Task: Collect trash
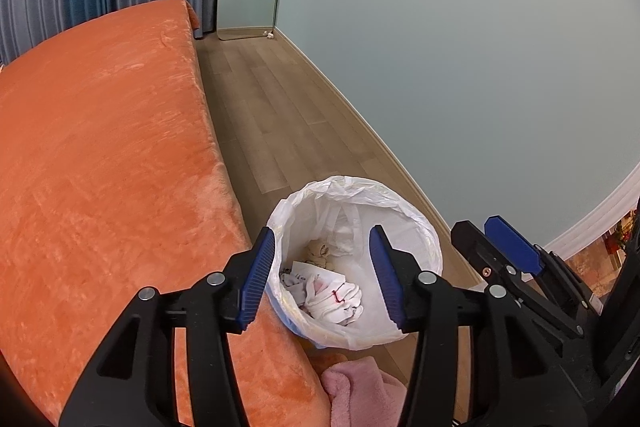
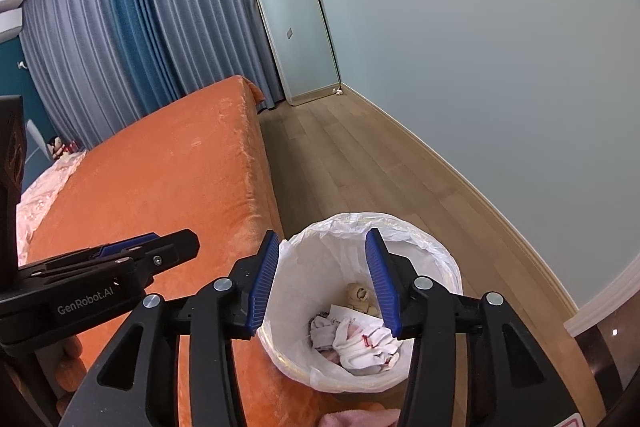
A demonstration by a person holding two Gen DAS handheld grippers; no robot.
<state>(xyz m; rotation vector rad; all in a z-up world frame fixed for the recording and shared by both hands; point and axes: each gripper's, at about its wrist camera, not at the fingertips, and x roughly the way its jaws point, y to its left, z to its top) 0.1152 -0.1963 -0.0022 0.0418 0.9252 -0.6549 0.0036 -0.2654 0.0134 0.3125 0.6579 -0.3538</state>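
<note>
A white-lined trash bin (image 1: 416, 223) stands on the wood floor beside the orange bed; it also shows in the right wrist view (image 2: 440, 251). Inside lie crumpled white paper with red marks (image 1: 332, 297) (image 2: 360, 343) and a small tan crumpled scrap (image 1: 318, 251) (image 2: 360, 295). My left gripper (image 1: 324, 275) is open and empty, held above the bin. My right gripper (image 2: 322, 279) is open and empty above the bin too. The right gripper appears at the right of the left wrist view (image 1: 508, 239); the left gripper appears at the left of the right wrist view (image 2: 136, 251).
The orange bed (image 1: 100, 155) (image 2: 160, 179) fills the left side. A pink cloth (image 1: 364, 391) lies below the bin near the bed's corner. A pale blue wall (image 1: 480, 67) runs along the right, with a leaning mirror (image 2: 296, 27) and blue curtains (image 2: 120, 27) at the far end.
</note>
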